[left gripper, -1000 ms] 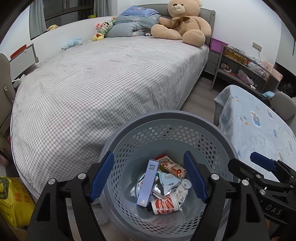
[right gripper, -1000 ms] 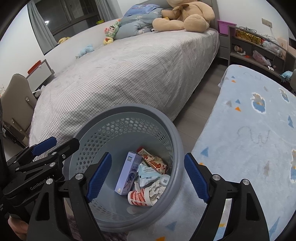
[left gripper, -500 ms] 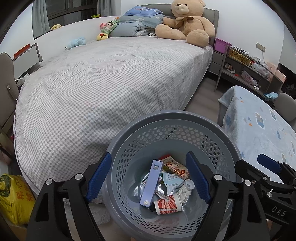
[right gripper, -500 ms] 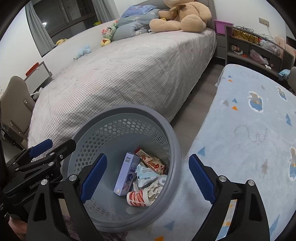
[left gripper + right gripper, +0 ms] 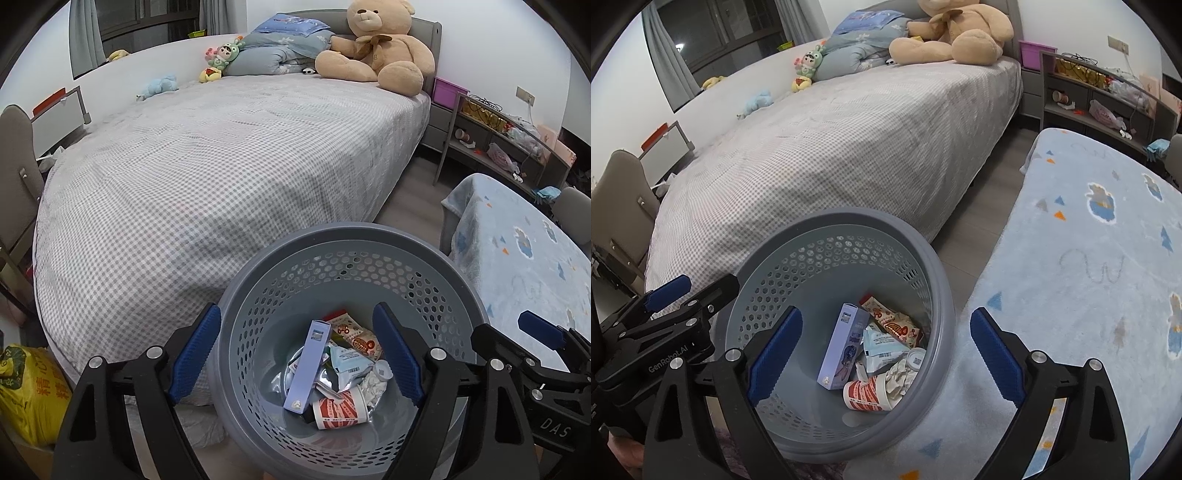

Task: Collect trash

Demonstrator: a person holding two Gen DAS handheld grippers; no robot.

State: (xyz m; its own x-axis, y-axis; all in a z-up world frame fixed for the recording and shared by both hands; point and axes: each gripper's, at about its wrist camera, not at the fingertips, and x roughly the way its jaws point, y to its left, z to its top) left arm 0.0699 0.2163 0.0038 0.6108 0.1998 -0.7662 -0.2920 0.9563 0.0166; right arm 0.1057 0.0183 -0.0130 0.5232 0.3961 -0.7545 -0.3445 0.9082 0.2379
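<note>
Both my left gripper [image 5: 297,350] and right gripper [image 5: 886,345] hang empty, jaws wide, above the basket [image 5: 258,288]; wrappers [image 5: 354,336] and cup [image 5: 340,406] already inside, so collecting looks about finished.

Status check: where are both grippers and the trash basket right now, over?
Left gripper and right gripper open, empty, above the grey basket. Trash inside: purple box, red paper cup, wrappers. Nothing in the way.

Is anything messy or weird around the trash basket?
Nothing looks spilled. The trash, such as the purple box and the red paper cup, all lies inside the grey basket. The basket stands upright between the bed and the blue blanket. No trash shows on either.
</note>
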